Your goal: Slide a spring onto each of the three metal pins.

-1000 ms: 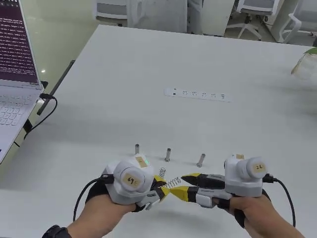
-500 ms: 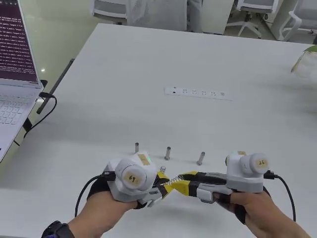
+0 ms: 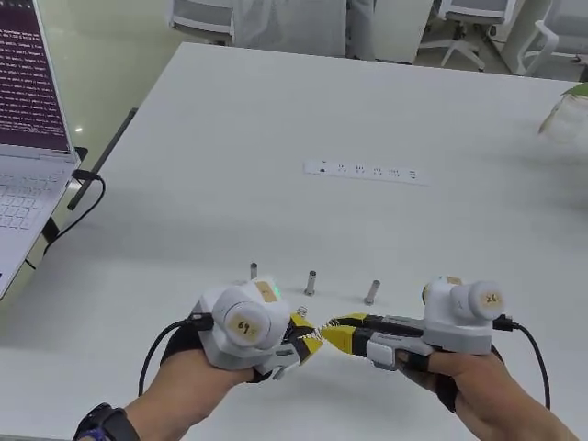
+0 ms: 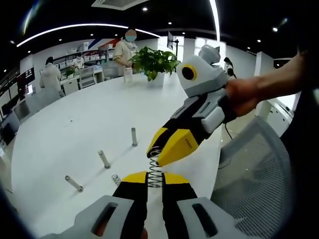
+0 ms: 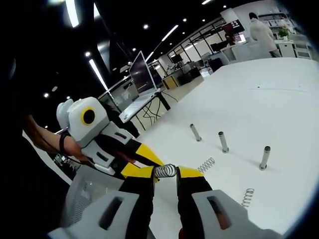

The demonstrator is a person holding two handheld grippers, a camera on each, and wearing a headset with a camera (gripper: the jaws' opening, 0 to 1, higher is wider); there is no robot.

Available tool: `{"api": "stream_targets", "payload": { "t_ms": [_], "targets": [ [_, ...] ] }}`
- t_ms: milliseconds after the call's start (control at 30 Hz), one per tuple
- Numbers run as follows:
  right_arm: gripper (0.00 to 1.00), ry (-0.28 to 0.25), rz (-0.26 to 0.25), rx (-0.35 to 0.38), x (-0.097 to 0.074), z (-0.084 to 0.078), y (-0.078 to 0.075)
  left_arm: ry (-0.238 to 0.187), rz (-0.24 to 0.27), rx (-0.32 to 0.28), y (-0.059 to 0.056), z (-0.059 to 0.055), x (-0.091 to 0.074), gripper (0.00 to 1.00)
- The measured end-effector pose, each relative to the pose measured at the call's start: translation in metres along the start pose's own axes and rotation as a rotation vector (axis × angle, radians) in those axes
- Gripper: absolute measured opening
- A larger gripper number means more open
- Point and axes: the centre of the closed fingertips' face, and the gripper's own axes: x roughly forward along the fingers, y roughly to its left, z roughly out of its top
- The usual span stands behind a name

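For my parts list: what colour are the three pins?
Silver-grey, bare metal. The pins show best in the right gripper view.

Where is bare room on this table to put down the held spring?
The widest free patch lies between the power strip and the row of pins. Also bare: from the pins left toward the laptop. Crowded: nearer than the pins, where the left gripper and right gripper hold the spring, loose springs beside.
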Motion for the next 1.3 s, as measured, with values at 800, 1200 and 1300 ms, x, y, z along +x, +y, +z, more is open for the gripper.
{"api": "stream_targets", "payload": {
  "t_ms": [800, 1200, 1300],
  "targets": [
    [0.08, 0.032, 0.012, -0.050, 0.001, 0.012, 0.012, -0.043, -0.011, 0.026, 0.000, 0.013, 0.001, 0.02],
    [0.08, 0.054, -0.001, -0.106, -0.003, 0.017, 0.013, -0.066, -0.020, -0.003, -0.001, 0.017, 0.005, 0.03],
    [0.08, 0.058, -0.003, -0.115, -0.005, 0.016, 0.012, -0.068, -0.026, -0.007, -0.003, 0.017, 0.006, 0.03]
  ]
}}
